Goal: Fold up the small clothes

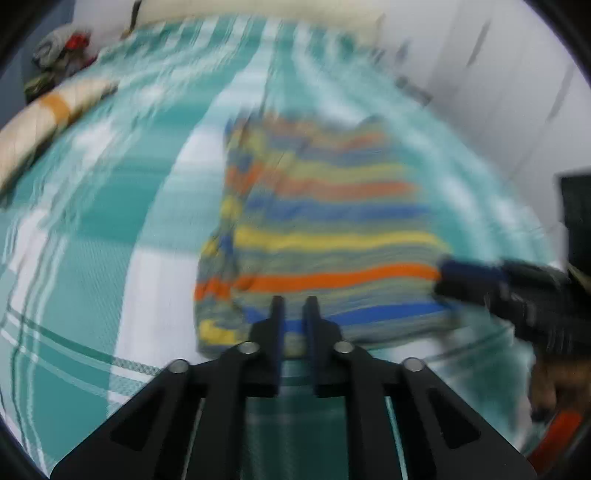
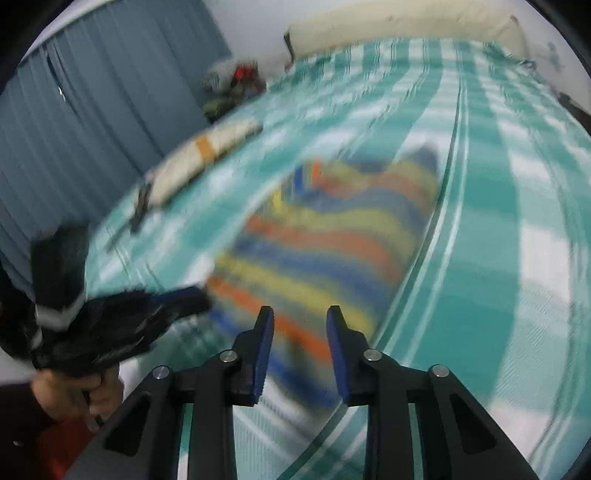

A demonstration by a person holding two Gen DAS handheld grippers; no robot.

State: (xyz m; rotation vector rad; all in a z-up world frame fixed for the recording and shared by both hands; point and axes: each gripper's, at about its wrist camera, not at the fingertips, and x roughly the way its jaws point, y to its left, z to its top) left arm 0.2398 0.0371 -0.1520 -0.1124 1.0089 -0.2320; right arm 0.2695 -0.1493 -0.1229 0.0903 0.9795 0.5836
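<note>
- I'm looking down at a bed (image 1: 110, 229) covered by a teal-and-white checked sheet; both views are smeared by motion blur.
- The striped garment (image 1: 325, 229) lies flat on the sheet, roughly mid-bed, with bands of orange, blue and yellow on a grey-green ground. Its left side looks folded in on itself, though the blur keeps me from being sure.
- My left gripper (image 1: 294, 306) hangs over the garment's near hem. Its jaws stand nearly together, with only a thin slit between them. I see no cloth pinched there; the fabric shows behind the tips.
- My right gripper (image 2: 300, 317) sits over the garment's near end in its own view. Its jaws stand a moderate way apart, with nothing between the blue pads (image 2: 263, 354); the stripes show through the gap.
- From the left wrist view, the right gripper comes in from the right, its tip at the garment's right edge, beside the orange stripe. Whether it touches the cloth I cannot tell.
- A hand (image 2: 79, 391) grips the left gripper's handle at the lower left of the right wrist view.
- A cream bolster with an orange band (image 2: 207, 155) lies along the bed's left edge.
- A heap of clothes (image 2: 232, 88) sits at the far left corner, and a cream pillow (image 2: 399, 26) runs along the far edge.
- Blue-grey curtains (image 2: 92, 122) hang beyond the left edge.
</note>
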